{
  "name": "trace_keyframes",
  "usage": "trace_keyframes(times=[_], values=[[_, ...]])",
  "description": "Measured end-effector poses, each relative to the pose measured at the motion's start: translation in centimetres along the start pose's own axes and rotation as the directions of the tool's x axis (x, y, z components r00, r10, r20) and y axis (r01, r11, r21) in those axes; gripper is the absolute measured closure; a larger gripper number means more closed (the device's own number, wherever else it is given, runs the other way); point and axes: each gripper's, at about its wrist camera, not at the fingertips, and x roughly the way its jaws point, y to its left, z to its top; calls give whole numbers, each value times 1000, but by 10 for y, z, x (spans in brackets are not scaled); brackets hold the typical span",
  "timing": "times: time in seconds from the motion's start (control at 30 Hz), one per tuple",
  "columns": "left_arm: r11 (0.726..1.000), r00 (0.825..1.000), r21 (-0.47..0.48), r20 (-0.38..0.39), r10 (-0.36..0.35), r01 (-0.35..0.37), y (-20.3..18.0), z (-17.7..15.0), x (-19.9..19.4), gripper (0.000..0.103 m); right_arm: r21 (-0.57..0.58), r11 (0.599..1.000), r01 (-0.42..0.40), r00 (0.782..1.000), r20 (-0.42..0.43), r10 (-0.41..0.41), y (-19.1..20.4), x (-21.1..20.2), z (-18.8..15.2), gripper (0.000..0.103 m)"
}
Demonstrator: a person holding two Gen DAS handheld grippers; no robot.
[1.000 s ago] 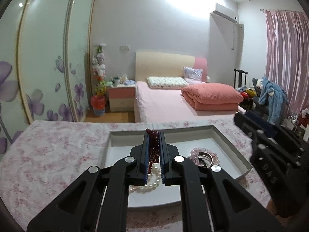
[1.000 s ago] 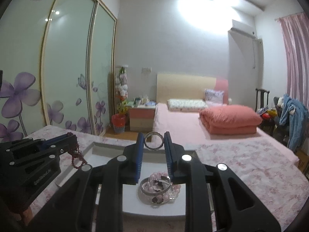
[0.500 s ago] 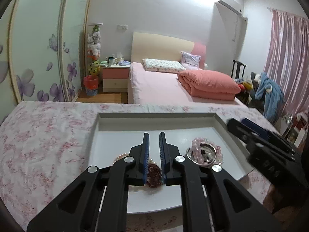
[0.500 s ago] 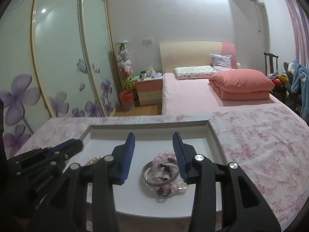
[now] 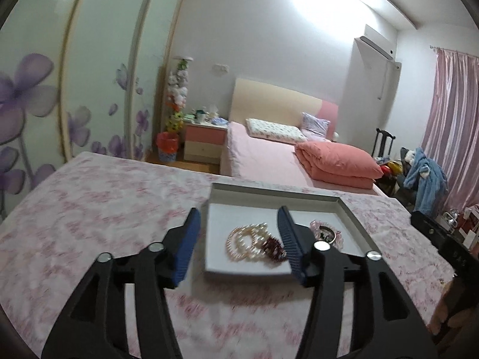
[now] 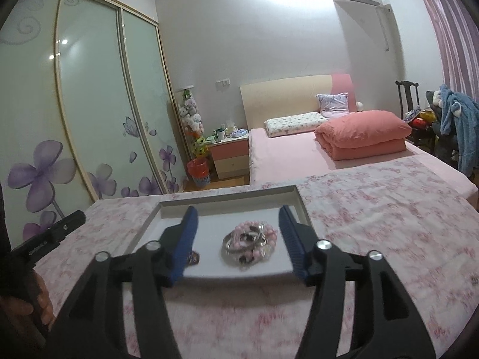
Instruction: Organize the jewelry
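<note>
Jewelry tray (image 5: 353,218), white and shallow, lies on my floral cloth (image 5: 98,209), long axis across the frame. Pearl strands (image 5: 244,240) and dark red beads (image 5: 274,245) sit lower centre. My left gripper (image 5: 238,239) and right gripper (image 6: 238,236) are both opening, empty; pink bracelets (image 6: 250,237) lie centre.

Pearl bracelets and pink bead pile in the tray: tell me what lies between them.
In the left wrist view, a dark red bead bracelet lies between the pearl bracelets and the pink bead pile, against the pearls.

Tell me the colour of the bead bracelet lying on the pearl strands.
Dark red bead bracelet, on the pearl strands; clearest in the left wrist view.
</note>
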Motion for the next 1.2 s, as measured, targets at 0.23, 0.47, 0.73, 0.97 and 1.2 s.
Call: trace_keyframes(times=[0.23,0.47,0.73,0.97,1.2], values=[[998,998,44,44,48,-50,-6,-25,-39,18,-95,995,37,999,32,-34,26,-44,-31,12],[987,993,126,75,92,-101,-21,-46,-59,2,-163,983,83,995,60,-74,43,-59,-55,4],[982,990,142,82,114,-125,-24,-59,-70,2,-128,989,75,994,86,-64,36,-70,-64,4],[984,990,134,92,108,-119,-25,-64,-74,2,-134,988,75,992,112,-60,36,-77,-66,4],[985,991,128,83,107,-117,-26,-65,-72,2,-128,989,74,992,109,-60,37,-78,-67,4]])
